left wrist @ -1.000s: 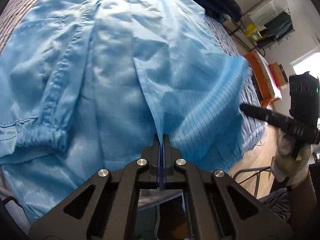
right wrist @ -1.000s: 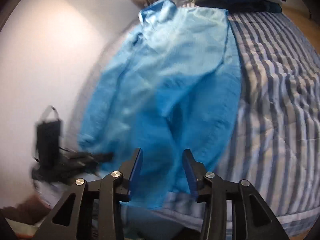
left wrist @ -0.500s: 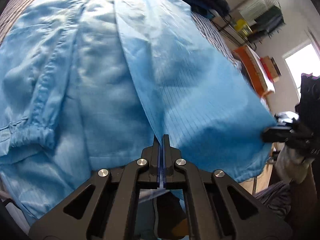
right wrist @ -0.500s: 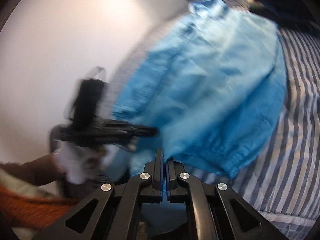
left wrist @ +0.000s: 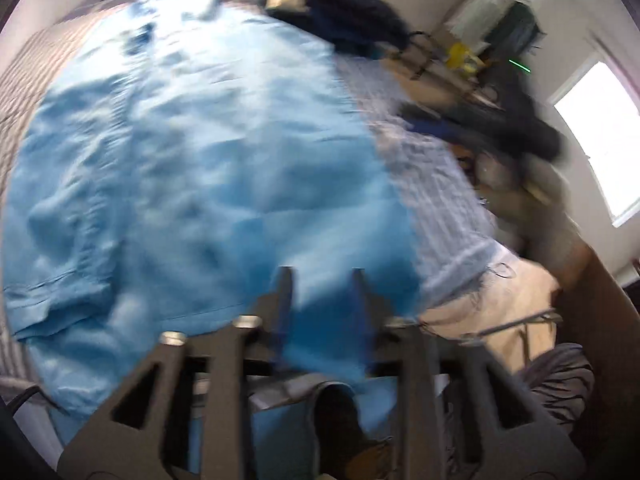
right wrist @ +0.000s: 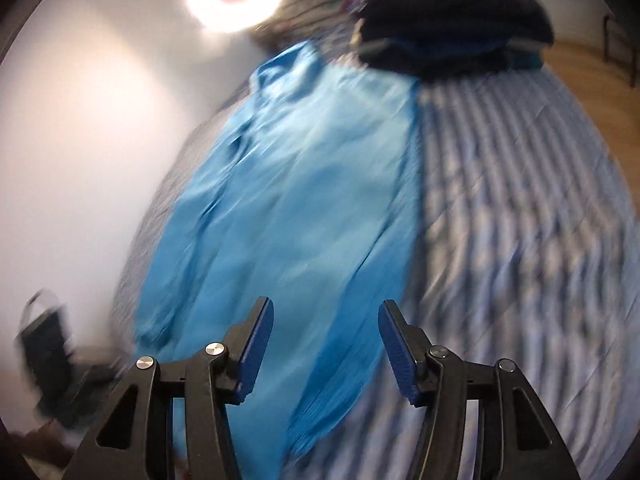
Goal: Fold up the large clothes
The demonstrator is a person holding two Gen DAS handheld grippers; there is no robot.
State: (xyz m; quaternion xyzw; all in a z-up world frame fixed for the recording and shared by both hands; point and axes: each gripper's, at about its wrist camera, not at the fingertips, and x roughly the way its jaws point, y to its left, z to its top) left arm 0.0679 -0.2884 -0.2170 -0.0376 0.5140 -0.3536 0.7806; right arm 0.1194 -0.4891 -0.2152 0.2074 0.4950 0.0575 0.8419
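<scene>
Jaws just opened on both hand-held grippers, left (left wrist: 322, 292) & right (right wrist: 326, 336), nothing gripped; 1 blue garment (right wrist: 304, 184) on bed (right wrist: 520, 220).

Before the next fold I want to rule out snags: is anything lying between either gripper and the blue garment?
Nothing visible does. The blue garment lies flat on the striped bedding, directly ahead of the open left gripper and right gripper. The dark folded pile sits beyond its collar end.

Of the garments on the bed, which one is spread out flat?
The light blue garment is spread flat; the dark clothes sit piled beyond it.
</scene>
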